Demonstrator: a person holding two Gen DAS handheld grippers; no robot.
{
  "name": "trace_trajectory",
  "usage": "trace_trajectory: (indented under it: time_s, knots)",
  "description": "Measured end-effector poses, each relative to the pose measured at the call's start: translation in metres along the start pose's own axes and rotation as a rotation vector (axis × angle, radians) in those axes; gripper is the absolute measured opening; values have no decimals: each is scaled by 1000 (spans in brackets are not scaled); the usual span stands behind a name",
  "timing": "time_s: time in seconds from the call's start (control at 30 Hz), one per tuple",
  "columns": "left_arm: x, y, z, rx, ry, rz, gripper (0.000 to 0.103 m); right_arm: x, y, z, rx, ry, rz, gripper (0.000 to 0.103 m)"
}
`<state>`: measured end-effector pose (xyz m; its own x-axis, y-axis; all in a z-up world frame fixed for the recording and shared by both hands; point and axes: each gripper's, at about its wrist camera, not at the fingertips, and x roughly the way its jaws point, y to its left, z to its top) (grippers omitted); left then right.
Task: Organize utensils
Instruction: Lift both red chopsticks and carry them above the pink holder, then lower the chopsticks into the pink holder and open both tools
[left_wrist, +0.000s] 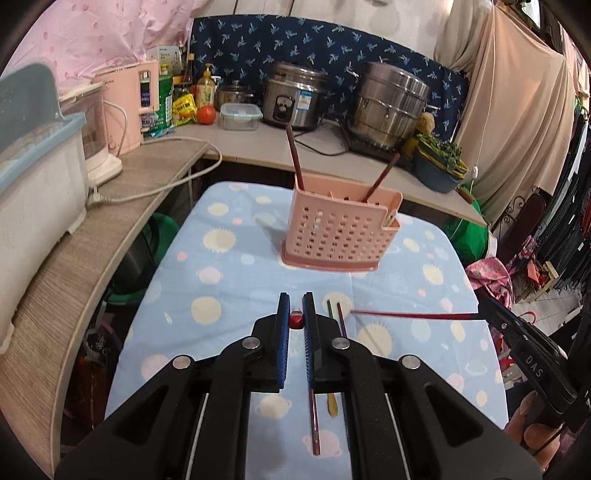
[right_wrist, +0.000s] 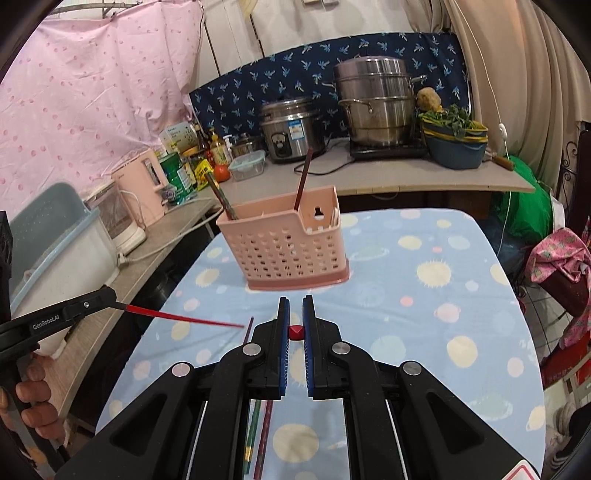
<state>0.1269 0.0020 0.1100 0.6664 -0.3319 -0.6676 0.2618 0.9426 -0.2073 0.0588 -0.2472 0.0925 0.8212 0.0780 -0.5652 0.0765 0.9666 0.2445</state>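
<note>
My pink perforated plastic utensil basket (left_wrist: 334, 230) stands upright on the blue planet-print tablecloth (left_wrist: 229, 280), two dark red chopsticks (left_wrist: 294, 157) leaning out of its top. Nearer me, more loose chopsticks (right_wrist: 263, 439) lie flat on the cloth. My left gripper (left_wrist: 296, 306) is nearly closed on a red chopstick (right_wrist: 184, 316), as is my right gripper (right_wrist: 295, 312) on another red chopstick (left_wrist: 410, 315), both raised above the cloth, crossing toward each other.
</note>
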Motion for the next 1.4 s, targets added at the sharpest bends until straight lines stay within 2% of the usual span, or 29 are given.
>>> trace_trajectory:
  time_s: [0.23, 0.5, 1.0, 1.2, 1.4]
  knots:
    - [2, -1, 36, 1, -51, -5, 7, 7, -1, 28, 10, -22, 17, 7]
    - [-4, -7, 79, -2, -112, -49, 7, 5, 1, 62, 26, -82, 37, 7]
    - [-16, -33, 171, 38, -296, -57, 7, 7, 5, 163, 47, -256, 71, 7]
    - [-9, -37, 196, 40, -341, -47, 7, 17, 6, 199, 60, -319, 72, 7]
    - [12, -34, 210, 31, -357, -23, 7, 41, 7, 213, 65, -324, 67, 7]
